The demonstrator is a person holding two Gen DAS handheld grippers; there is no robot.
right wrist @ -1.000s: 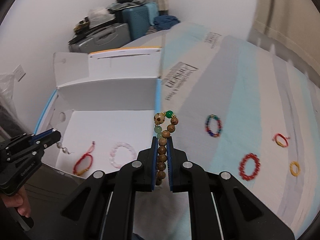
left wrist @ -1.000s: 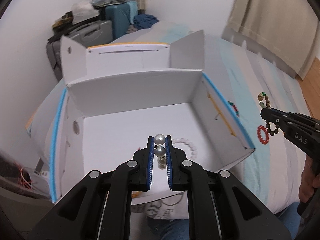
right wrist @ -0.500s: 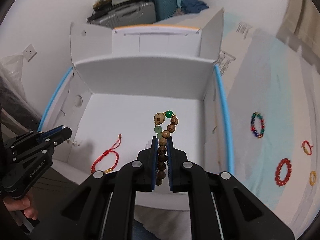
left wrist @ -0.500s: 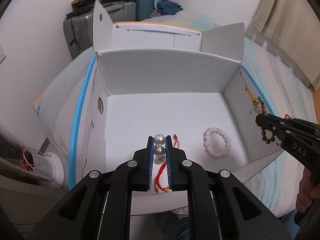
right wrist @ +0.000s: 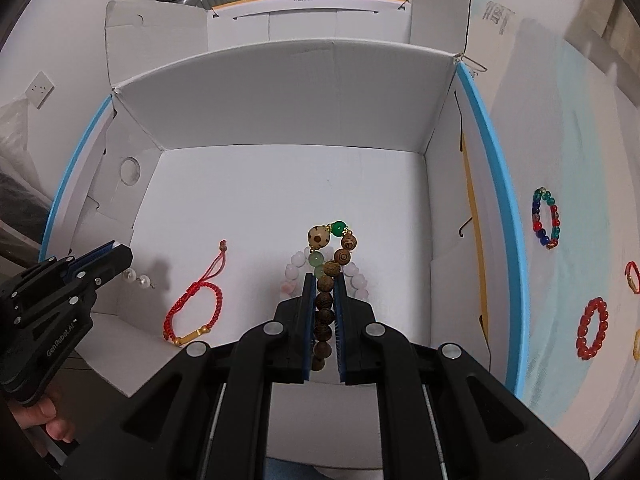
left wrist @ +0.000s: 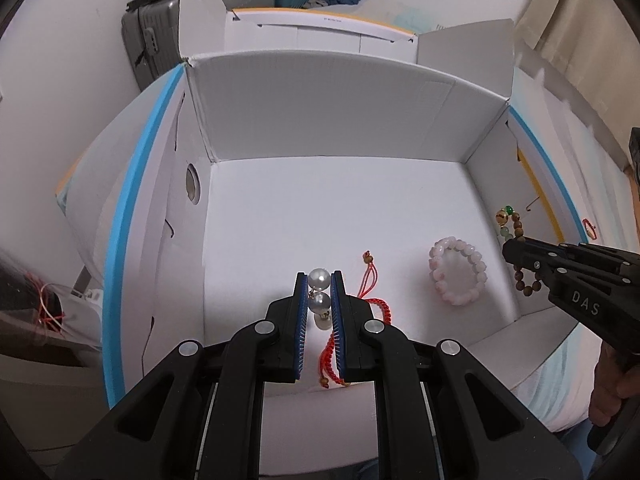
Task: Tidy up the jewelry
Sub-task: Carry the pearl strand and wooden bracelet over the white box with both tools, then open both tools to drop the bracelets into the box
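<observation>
An open white cardboard box (left wrist: pixel 340 92) (right wrist: pixel 288 84) fills both views. My left gripper (left wrist: pixel 319 280) is shut on a pearl earring (left wrist: pixel 319 278) and hangs over the box's near left floor. My right gripper (right wrist: pixel 324 284) is shut on a brown wooden bead bracelet (right wrist: pixel 325 304) with a green bead on top, held over the near right floor. On the box floor lie a red cord bracelet (right wrist: pixel 192 308) (left wrist: pixel 370 280) and a pink bead bracelet (left wrist: pixel 458 272) (right wrist: pixel 294 268). From the left wrist view the right gripper (left wrist: pixel 516 250) and its bracelet (left wrist: pixel 516 224) show at the right.
Outside the box, on the pale blue and white bed cover (right wrist: pixel 568 152), lie a multicoloured bead bracelet (right wrist: pixel 545 218), a red bead bracelet (right wrist: pixel 592 328), a small red cord piece (right wrist: pixel 632 278) and a yellow ring (right wrist: pixel 636 344). Suitcases (left wrist: pixel 152 40) stand behind the box.
Both grippers have come down and in over the box, each still gripping its piece. The right one crossed from the bed side to above the pink bracelet.
</observation>
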